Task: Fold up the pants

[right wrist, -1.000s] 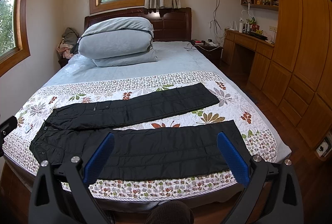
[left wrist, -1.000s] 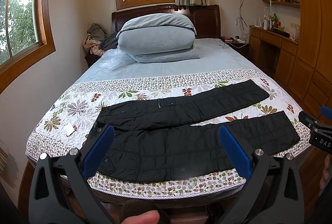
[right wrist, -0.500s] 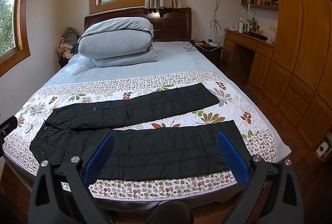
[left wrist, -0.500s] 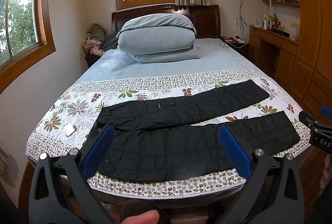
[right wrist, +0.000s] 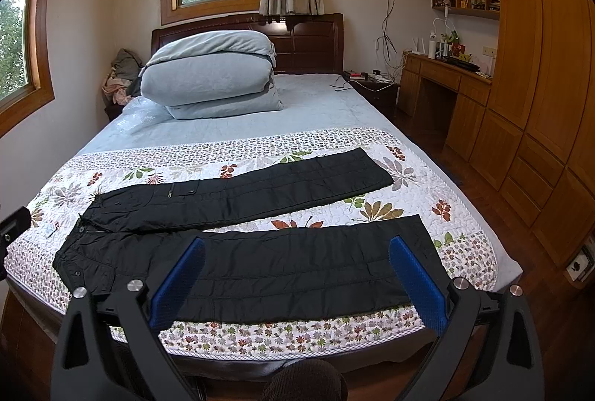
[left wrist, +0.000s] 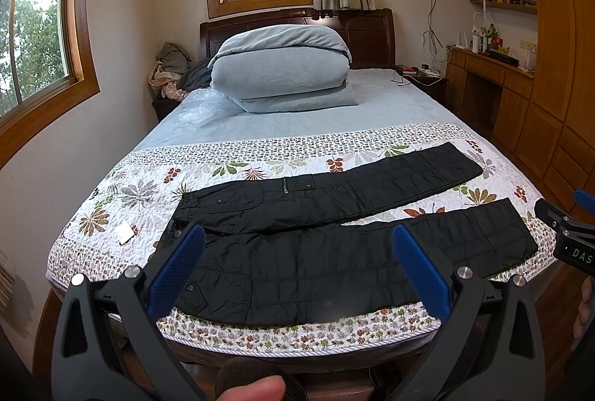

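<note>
While both grippers hang level in front of the foot of the bed (left wrist: 122,321), neither touches anything. At the bottom of the left wrist view the left gripper (left wrist: 297,270) has its blue-padded fingers (left wrist: 174,274) spread wide with nothing between them; a fingertip shows at the lower edge. At the bottom of the right wrist view the right gripper (right wrist: 295,278) is spread just as wide and empty. Its body also shows at the right edge of the left view. Across the middle of both frames the black pants (right wrist: 282,270) lie flat on the floral quilt (right wrist: 409,185), waist at the left, the two legs splayed apart toward the right.
</note>
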Tool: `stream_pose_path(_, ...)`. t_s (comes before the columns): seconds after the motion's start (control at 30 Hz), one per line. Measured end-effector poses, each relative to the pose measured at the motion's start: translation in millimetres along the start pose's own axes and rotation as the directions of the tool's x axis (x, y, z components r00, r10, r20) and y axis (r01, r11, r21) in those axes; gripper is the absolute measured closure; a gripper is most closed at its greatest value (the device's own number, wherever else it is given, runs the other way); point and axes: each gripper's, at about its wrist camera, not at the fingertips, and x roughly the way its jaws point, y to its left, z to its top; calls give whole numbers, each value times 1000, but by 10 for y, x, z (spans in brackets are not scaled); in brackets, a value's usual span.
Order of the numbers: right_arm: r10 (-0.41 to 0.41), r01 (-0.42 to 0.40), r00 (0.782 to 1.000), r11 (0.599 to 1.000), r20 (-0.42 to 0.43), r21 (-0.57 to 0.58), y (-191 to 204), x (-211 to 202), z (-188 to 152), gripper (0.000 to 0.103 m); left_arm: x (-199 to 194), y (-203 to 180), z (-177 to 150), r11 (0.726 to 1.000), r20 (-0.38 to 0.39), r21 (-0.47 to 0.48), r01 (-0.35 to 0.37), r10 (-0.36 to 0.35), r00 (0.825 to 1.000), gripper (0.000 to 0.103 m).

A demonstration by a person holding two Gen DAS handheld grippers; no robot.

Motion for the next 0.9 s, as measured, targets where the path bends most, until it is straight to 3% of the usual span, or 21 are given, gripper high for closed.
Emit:
stream_pose_path(0.63, 2, -2, 1000, 1000, -7, 1, -9, 15, 2, 3, 37, -3, -27, 1000, -7, 4, 2, -2, 1000, 2)
stream_pose_path(0.9, 100, -99, 995, 995, -22, 31, -123, 129, 35, 3, 224, 3, -56, 998, -34, 15, 62, -62, 998, 2)
